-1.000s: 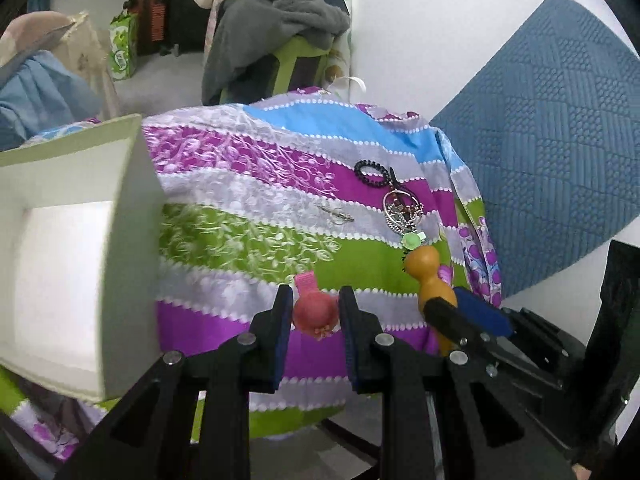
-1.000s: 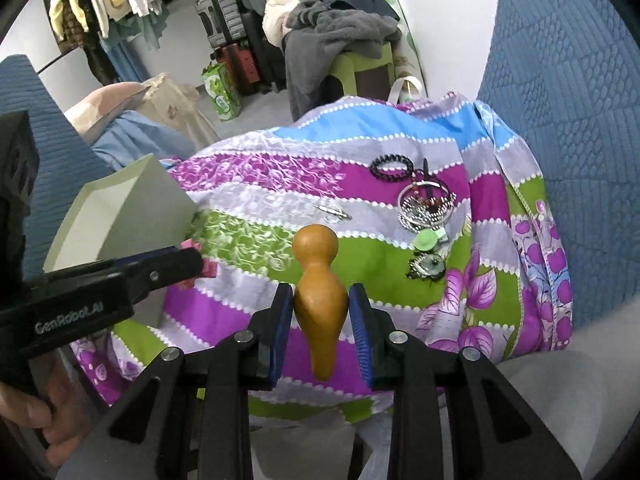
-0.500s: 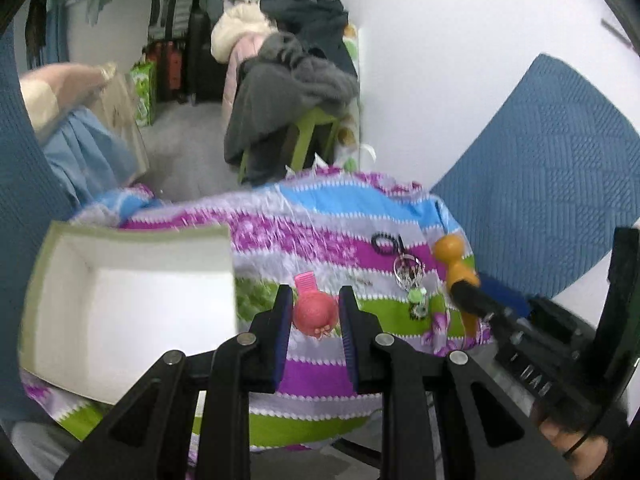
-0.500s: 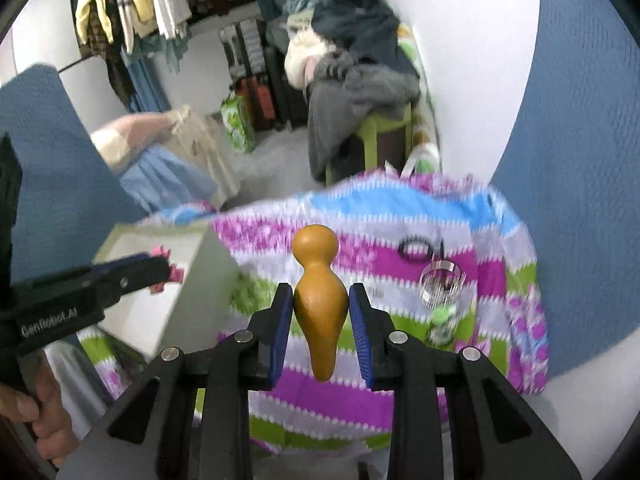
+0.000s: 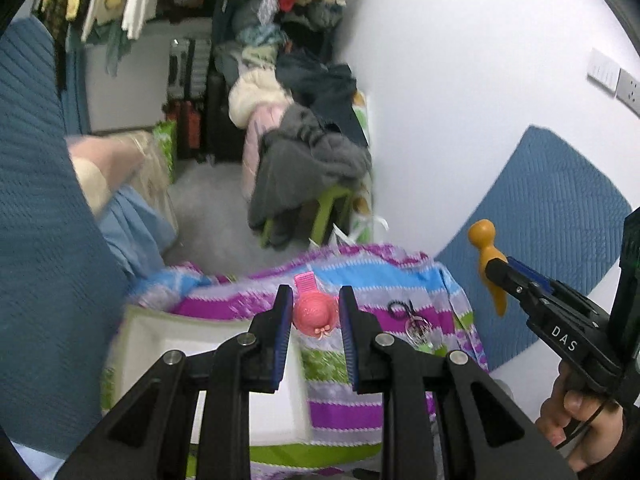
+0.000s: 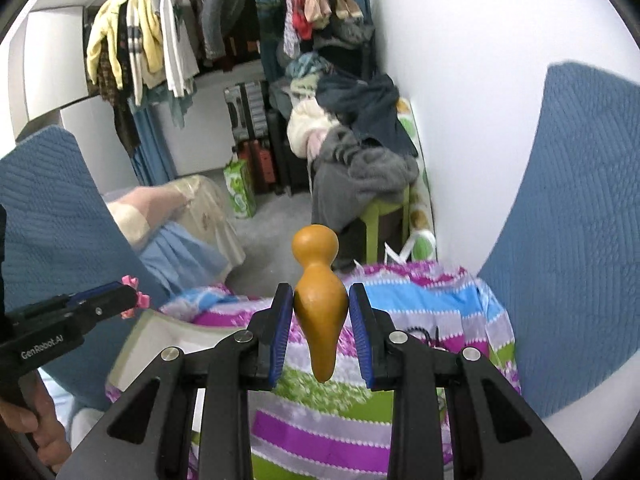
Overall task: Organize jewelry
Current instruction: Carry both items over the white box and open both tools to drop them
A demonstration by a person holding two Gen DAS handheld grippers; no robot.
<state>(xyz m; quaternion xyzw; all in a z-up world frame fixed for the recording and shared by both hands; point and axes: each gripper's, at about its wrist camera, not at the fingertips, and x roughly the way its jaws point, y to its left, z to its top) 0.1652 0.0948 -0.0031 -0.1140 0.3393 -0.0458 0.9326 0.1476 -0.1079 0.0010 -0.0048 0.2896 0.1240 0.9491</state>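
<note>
A cluttered clothes room, with a striped cloth [image 6: 340,432] draped over the surface by the white wall.
The left tool [image 5: 314,320] is clamped on a pink hat-shaped hair clip [image 5: 314,314], and the right tool [image 6: 320,322] is clamped on an orange gourd-shaped charm [image 6: 320,308]. Both are held clear above the cloth, probably for carrying to the open white box [image 5: 180,344] at its left edge. A black hair tie [image 5: 396,307] and metal trinkets [image 5: 416,326] lie near the cloth's right edge.

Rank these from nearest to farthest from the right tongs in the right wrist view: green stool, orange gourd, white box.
1. Orange gourd, clamped between the right tongs.
2. White box, lower left on the striped cloth.
3. Green stool, far behind, under piled clothes.
</note>
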